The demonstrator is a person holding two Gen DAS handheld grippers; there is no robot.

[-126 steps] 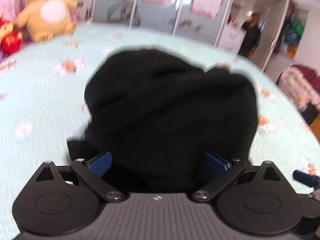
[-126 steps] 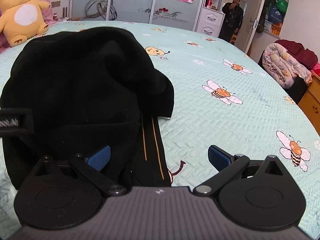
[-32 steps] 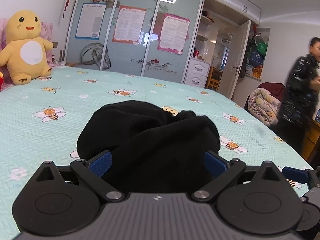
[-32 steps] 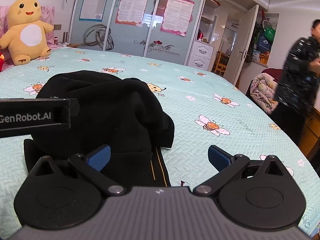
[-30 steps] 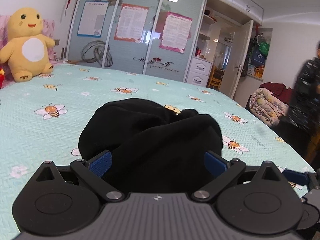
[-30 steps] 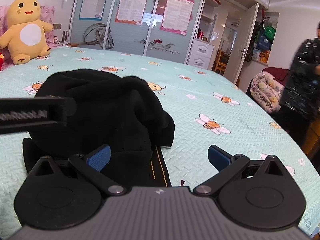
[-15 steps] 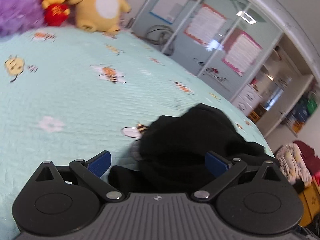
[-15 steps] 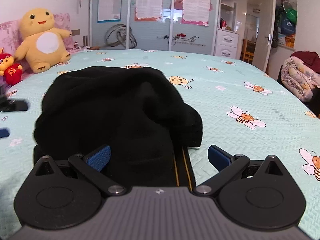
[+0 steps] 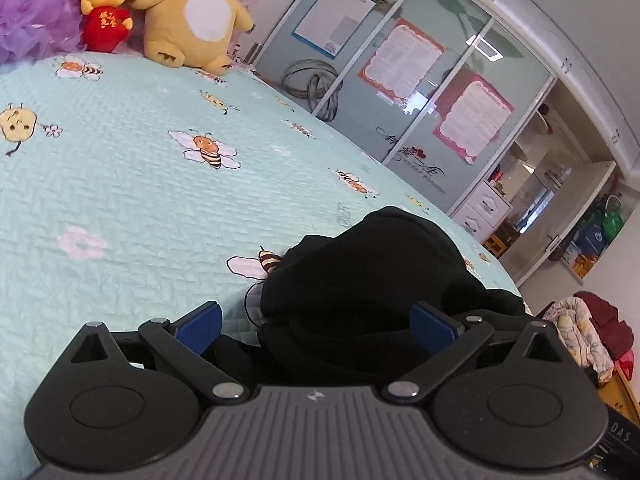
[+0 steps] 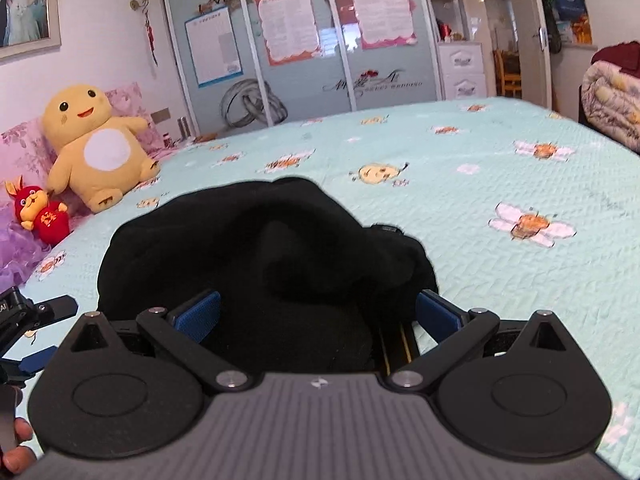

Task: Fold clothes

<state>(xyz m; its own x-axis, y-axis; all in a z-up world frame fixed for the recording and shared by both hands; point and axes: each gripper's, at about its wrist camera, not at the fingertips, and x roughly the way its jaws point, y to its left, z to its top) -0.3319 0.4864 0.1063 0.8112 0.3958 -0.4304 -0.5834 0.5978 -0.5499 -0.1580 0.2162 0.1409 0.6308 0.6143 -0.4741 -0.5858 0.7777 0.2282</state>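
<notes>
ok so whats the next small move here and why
Probably ease the right gripper forward and close it on the near edge of the black garment. The garment sits bunched in a heap on the bed cover, both grippers are open, and the left gripper also faces the heap, holding nothing.

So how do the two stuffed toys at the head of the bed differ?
The yellow plush is much bigger than the red rabbit plush. The yellow plush has a white belly patch and a rounded head; the red rabbit plush has upright ears and gold characters on its chest. The red one sits lower, at the yellow one's side. Both sit upright on the bee-print bedspread, near the purple pillows.
</notes>
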